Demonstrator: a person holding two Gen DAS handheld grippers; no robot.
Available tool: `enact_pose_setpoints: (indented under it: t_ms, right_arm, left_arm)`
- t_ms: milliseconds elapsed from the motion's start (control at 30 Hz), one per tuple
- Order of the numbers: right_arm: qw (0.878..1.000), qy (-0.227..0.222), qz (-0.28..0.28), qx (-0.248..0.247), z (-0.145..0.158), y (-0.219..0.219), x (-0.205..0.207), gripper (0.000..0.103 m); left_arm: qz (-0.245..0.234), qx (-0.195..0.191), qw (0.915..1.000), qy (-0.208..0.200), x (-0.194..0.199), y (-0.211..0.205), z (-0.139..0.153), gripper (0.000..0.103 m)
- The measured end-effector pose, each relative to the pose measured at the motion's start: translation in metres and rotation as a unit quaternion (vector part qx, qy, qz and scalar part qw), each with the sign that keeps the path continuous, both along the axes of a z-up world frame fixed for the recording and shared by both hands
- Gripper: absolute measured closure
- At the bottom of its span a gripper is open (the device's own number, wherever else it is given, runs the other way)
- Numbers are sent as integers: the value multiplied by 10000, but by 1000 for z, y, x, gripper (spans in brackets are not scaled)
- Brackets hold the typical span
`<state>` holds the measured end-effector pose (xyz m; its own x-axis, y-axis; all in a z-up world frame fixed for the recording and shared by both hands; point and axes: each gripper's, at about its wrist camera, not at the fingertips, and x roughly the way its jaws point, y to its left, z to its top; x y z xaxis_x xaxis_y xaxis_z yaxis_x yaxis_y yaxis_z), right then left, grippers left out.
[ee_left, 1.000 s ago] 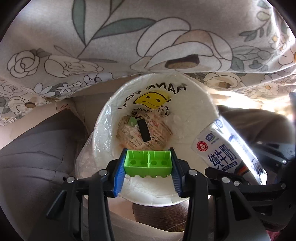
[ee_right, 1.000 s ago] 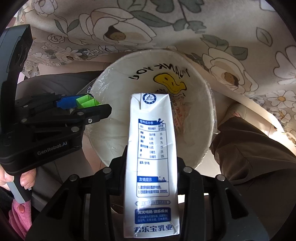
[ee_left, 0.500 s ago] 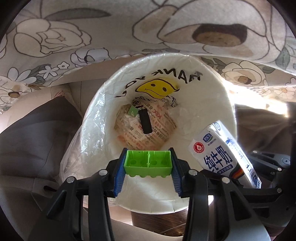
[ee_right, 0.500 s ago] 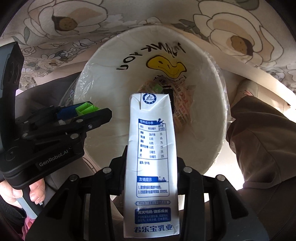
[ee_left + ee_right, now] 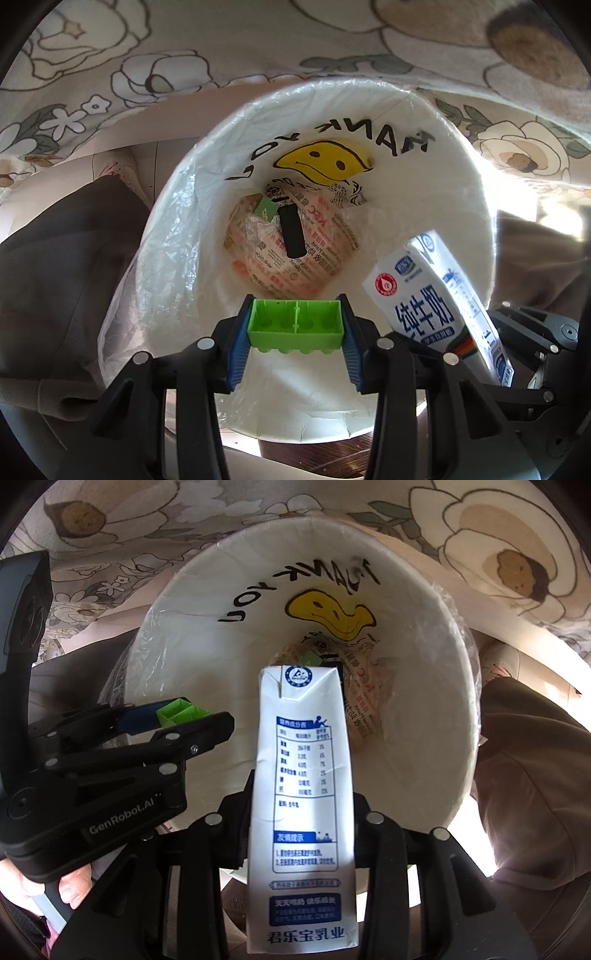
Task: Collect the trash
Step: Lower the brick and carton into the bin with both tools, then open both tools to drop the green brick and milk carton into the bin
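My left gripper (image 5: 295, 328) is shut on a green toy brick (image 5: 295, 325) and holds it over the near rim of a white bin (image 5: 476, 206) lined with a "thank you" smiley bag. My right gripper (image 5: 301, 805) is shut on a white and blue milk carton (image 5: 303, 794), held upright over the same bin (image 5: 443, 635). The carton also shows in the left wrist view (image 5: 432, 295), and the left gripper with the brick (image 5: 181, 712) shows in the right wrist view. Wrappers and a black stick (image 5: 291, 232) lie at the bin's bottom.
A floral tablecloth (image 5: 258, 44) hangs over the bin's far side. Dark grey fabric (image 5: 62, 266) lies left and right of the bin. A dark wooden surface (image 5: 314, 454) shows under the bin's near edge.
Both grippers have moved closer to the bin and further over its opening, still holding the brick and the carton. The bin fills more of both views.
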<state>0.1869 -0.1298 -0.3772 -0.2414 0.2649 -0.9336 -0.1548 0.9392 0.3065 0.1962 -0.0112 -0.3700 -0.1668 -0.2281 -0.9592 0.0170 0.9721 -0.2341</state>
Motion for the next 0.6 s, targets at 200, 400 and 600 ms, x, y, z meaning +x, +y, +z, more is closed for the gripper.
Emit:
enact_pose_setpoints:
  t_ms: [200, 400, 600]
  right_arm:
    - [9992, -121, 108, -376, -5, 6, 1, 48]
    - [9994, -170, 53, -294, -3, 3, 2, 45]
    - [9993, -185, 101, -295, -2, 3, 2, 45]
  left_arm:
    - [45, -27, 9999, 102, 1, -3, -4, 43]
    - [25, -9, 10000, 43, 1, -3, -3, 42]
    - [-8, 0, 10000, 34, 0, -3, -1, 42]
